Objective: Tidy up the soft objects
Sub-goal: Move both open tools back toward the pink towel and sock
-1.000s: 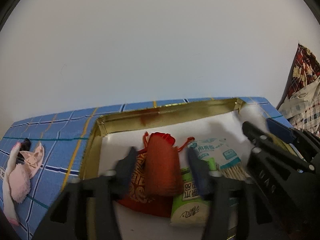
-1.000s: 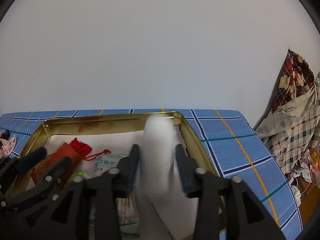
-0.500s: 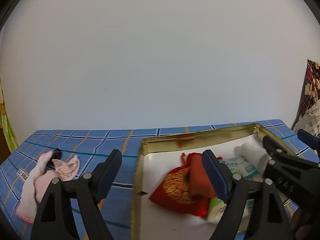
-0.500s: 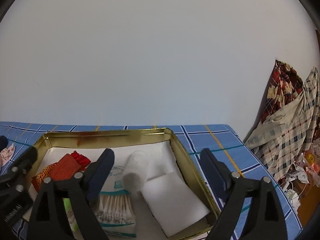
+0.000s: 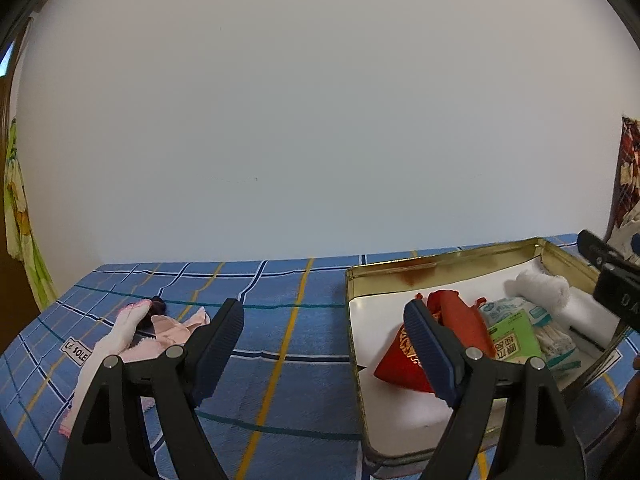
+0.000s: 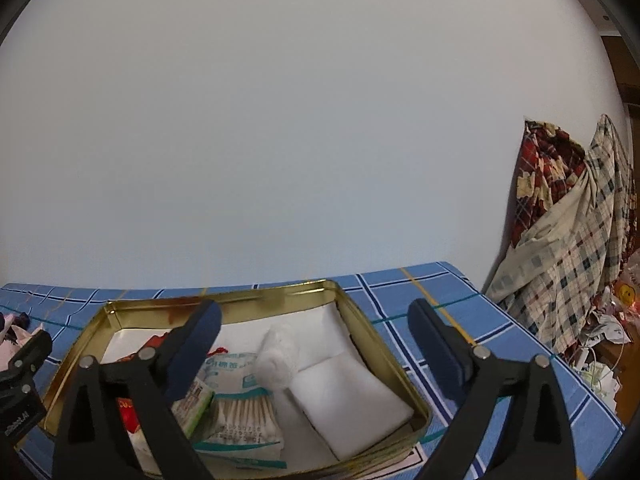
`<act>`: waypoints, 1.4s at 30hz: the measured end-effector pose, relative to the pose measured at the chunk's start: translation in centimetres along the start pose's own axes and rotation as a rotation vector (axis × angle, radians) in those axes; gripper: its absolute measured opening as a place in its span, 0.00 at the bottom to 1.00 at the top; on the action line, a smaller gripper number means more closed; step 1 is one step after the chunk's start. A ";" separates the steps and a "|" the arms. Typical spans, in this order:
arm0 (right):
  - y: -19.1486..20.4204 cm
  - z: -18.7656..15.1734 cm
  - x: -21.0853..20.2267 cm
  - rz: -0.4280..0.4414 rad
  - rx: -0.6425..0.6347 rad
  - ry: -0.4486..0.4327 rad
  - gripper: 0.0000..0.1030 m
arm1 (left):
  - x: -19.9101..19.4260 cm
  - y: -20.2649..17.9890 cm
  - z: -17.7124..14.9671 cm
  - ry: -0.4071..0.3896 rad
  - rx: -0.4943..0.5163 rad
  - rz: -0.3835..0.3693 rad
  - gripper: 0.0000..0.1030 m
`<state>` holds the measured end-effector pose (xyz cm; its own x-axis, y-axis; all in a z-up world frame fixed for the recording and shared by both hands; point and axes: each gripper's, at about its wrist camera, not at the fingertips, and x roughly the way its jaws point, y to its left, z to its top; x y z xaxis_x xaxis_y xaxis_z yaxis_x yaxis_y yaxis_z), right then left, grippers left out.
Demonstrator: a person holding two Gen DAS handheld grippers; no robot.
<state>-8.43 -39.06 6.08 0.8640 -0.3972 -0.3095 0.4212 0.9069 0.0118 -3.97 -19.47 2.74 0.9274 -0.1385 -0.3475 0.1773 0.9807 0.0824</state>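
Pink socks (image 5: 132, 340) lie loose on the blue checked cloth (image 5: 288, 332), well left of the gold tin (image 5: 356, 360) holding the red pouch (image 5: 452, 332), swab packets and white roll (image 6: 278, 360). Left gripper (image 5: 324, 344) gapes empty; right gripper (image 6: 314, 344), jaws just opened wider, holds nothing over the tin. Risk: pinching cloth with the socks, or snagging the tin rim.

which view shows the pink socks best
The left wrist view: the pink socks lie whole on the blue cloth, left of the tin. The right wrist view catches only a sliver at its left edge.
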 end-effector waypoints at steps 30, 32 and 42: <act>3.8 -1.8 -5.6 -0.120 -0.016 -0.051 0.93 | -1.5 5.3 -1.3 0.019 0.005 -0.055 0.81; 4.5 -1.8 -6.2 -0.116 -0.038 -0.064 0.93 | -1.5 5.9 -1.4 0.019 0.006 -0.047 0.81; 8.5 -2.3 -8.5 -0.028 -0.053 -0.061 0.93 | -0.9 9.0 -1.7 0.039 -0.019 -0.013 0.81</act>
<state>-12.81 -27.65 6.57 0.8678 -0.4290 -0.2506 0.4317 0.9008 -0.0469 -3.74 -10.32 2.24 0.9116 -0.1456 -0.3845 0.1821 0.9814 0.0600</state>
